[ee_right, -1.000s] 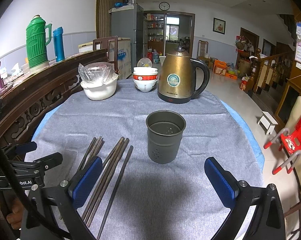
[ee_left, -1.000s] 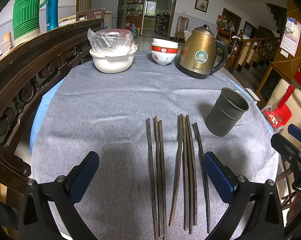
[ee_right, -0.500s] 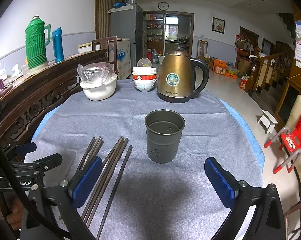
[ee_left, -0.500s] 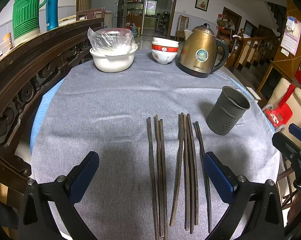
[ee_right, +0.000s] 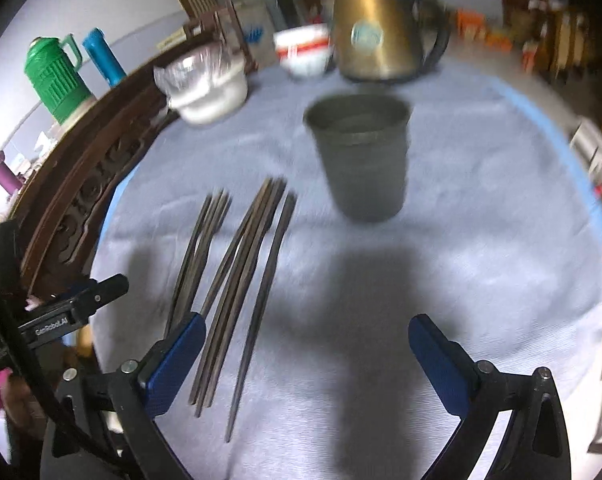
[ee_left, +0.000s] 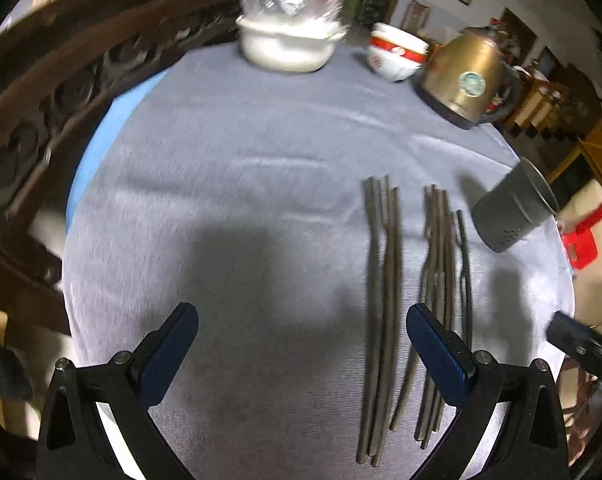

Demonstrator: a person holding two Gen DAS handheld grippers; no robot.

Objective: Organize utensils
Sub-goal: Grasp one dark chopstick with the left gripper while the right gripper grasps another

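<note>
Two loose bunches of chopsticks (ee_left: 381, 320) flat on the grey cloth (ee_left: 241, 200) in the left wrist view, beside the dark holder (ee_left: 515, 212), upright at far right. Left gripper (ee_left: 301, 344) spread wide, empty, hovering off to the bunches' left. Best shifted right, straddling one bunch mid-length.

From the right wrist: right gripper (ee_right: 307, 356) likewise released, holding nothing. Chopsticks (ee_right: 241, 280) near its left finger (ee_right: 173, 364); holder (ee_right: 361, 160) straight ahead. Best kept clear, ready to steady the holder.

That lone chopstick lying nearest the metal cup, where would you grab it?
Probably near its middle, coming straight down from above with the right gripper, open jaws either side of its width. The lone chopstick lies flat on the cloth, slightly apart from the bundle, leaving some finger room.
</note>
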